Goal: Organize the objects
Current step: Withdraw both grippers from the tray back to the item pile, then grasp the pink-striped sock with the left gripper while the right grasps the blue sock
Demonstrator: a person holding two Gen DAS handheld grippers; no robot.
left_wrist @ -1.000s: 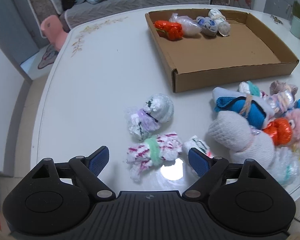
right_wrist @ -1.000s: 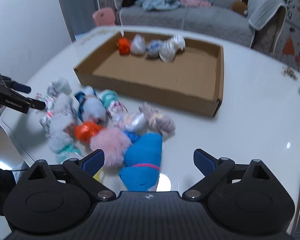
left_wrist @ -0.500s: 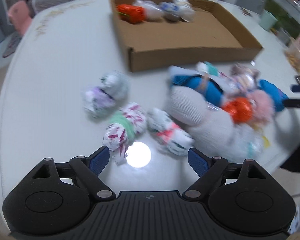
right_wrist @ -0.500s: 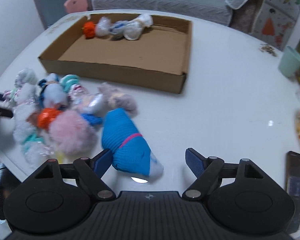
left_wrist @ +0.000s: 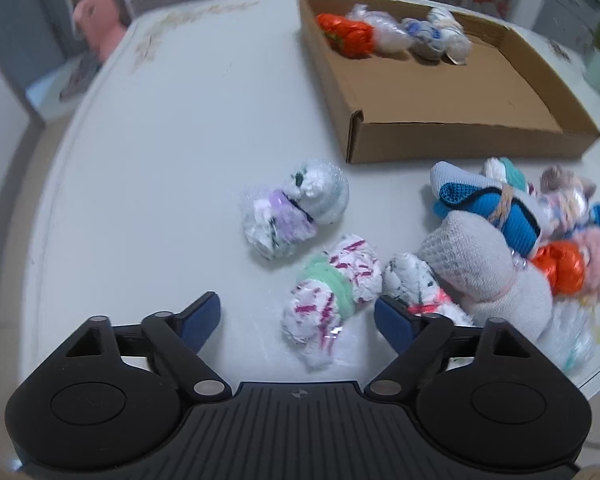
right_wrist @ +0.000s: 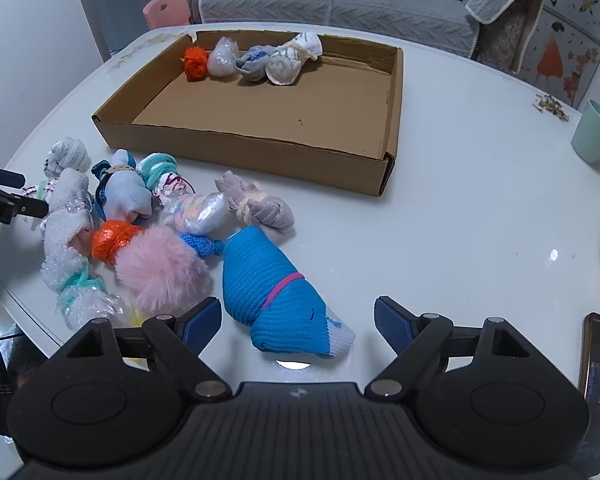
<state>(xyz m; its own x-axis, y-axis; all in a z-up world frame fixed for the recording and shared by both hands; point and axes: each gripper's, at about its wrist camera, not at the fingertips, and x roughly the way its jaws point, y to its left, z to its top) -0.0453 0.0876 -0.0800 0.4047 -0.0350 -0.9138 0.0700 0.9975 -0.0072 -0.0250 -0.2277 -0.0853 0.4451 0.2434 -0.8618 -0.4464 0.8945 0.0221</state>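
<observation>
Bundle pile (left_wrist: 500, 248) blurred — cut off at frame's right edge.

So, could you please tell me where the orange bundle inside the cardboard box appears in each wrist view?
Left wrist: orange bundle at top centre, in the cardboard box's far-left corner.
Right wrist: upper left, same corner.
Shared landmark: the box.
</observation>
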